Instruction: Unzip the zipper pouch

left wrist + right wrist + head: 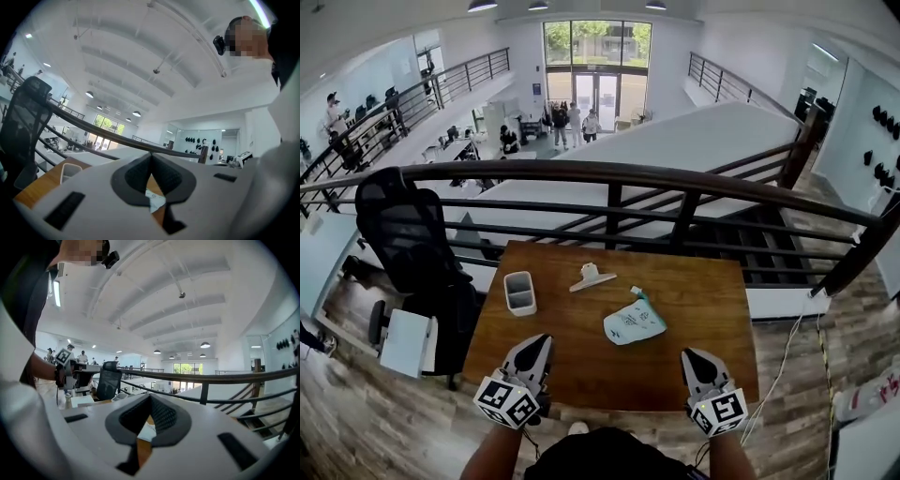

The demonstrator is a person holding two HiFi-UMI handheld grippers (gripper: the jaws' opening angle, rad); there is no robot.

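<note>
A pale mint zipper pouch with dark print lies flat on the wooden table, right of centre, its teal zipper end pointing away from me. My left gripper hovers over the table's near left part, shut and holding nothing. My right gripper hovers over the near right part, shut as well, with nothing in it. Both sit well short of the pouch. In the left gripper view a sliver of the pouch shows past the closed jaws, and in the right gripper view the pouch shows the same way.
A small grey-white open box stands at the table's left. A white clip-like piece lies near the far edge. A dark railing runs behind the table, and a black office chair stands to the left. A white cable hangs at right.
</note>
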